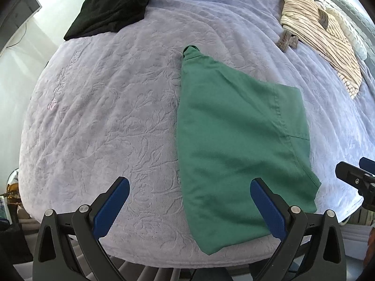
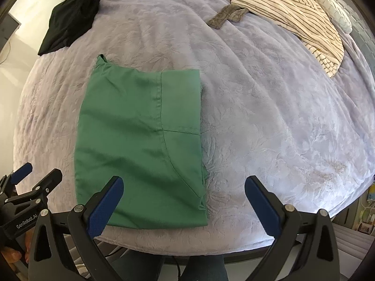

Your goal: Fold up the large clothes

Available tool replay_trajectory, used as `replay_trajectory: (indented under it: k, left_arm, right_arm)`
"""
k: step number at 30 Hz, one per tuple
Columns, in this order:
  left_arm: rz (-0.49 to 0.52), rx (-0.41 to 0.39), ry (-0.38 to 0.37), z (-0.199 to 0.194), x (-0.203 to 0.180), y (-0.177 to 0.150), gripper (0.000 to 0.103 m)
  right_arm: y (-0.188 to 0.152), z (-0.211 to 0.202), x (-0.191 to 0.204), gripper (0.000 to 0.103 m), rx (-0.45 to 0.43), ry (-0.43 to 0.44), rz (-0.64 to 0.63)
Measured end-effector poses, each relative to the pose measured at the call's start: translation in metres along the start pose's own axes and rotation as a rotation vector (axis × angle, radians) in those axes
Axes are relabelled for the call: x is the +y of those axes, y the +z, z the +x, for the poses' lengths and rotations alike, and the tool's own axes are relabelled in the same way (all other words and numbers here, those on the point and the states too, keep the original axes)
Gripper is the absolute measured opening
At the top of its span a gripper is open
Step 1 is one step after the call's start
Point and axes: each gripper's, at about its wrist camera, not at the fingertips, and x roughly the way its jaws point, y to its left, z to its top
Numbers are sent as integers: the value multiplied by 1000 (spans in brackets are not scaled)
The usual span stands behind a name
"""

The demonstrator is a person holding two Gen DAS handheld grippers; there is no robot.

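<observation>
A green garment (image 1: pixel 234 145) lies folded flat on the lavender bedspread (image 1: pixel 105 117) near the bed's front edge; it also shows in the right wrist view (image 2: pixel 138 145). My left gripper (image 1: pixel 189 201) is open and empty, held above the garment's near left part. My right gripper (image 2: pixel 184 201) is open and empty, held above the garment's near right corner. The right gripper shows at the right edge of the left wrist view (image 1: pixel 358 178). The left gripper shows at the left edge of the right wrist view (image 2: pixel 28 185).
A folded black garment (image 1: pixel 110 9) lies at the far left of the bed, also in the right wrist view (image 2: pixel 68 21). A cream striped robe with a grey belt (image 1: pixel 321 35) lies at the far right, also in the right wrist view (image 2: pixel 293 9).
</observation>
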Motion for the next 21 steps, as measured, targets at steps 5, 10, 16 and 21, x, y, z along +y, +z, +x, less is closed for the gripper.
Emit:
replay_trajectory:
  k: [5,10,16,21]
  left_arm:
    - [5,0,1,0,-2,-1,103]
    - [4,0,5,-1,-4,-2,103]
    - [5,2,8,-1,-4,-2,103]
    - [7,3,8,0,-3,-3,103]
  right_arm:
    - [0,0,1,103,-2,-1,0]
    - [0,0,1,103,-2,-2,2]
    - [0,0,3,103,-1,0,1]
    - [-1,0,3,103,0,-1,2]
